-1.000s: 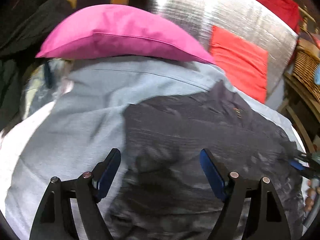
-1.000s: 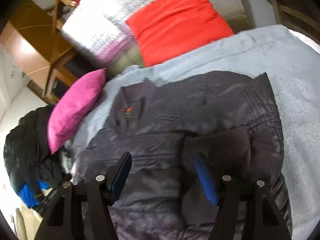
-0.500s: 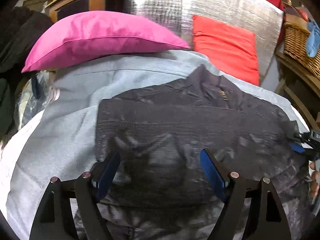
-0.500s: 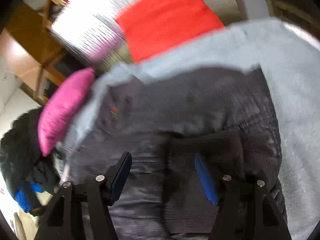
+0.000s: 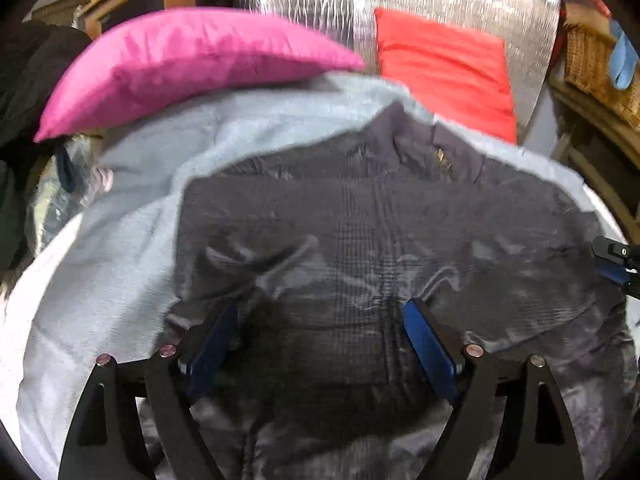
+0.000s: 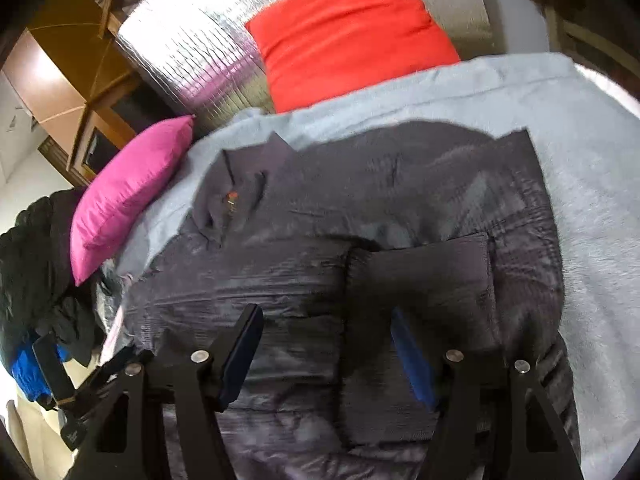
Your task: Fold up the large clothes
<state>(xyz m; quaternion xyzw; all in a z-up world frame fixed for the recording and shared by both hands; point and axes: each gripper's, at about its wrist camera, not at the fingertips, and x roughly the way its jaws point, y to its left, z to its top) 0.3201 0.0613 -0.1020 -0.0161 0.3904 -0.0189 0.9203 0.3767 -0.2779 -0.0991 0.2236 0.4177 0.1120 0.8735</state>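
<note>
A large dark grey quilted jacket [image 5: 360,248] lies spread on a light blue blanket [image 5: 120,248], collar toward the pillows; it also shows in the right wrist view [image 6: 360,232]. A sleeve [image 6: 424,280] lies folded across its body. My left gripper [image 5: 320,332] is open and empty, low over the jacket's lower part. My right gripper [image 6: 324,344] is open and empty over the folded sleeve. The right gripper also shows at the right edge of the left wrist view [image 5: 616,264], and the left gripper at the lower left of the right wrist view [image 6: 76,392].
A pink pillow [image 5: 180,64] and a red pillow [image 5: 444,68] lie at the bed's head against a silver foil panel [image 5: 320,8]. Dark clothes [image 6: 36,264] are piled at the left. A wicker basket [image 5: 596,68] stands at the right. A wooden cabinet [image 6: 68,80] is behind.
My left gripper has moved right and in over the jacket, from the blanket's edge. The right gripper has stayed over the folded sleeve with a small shift. Both stayed open.
</note>
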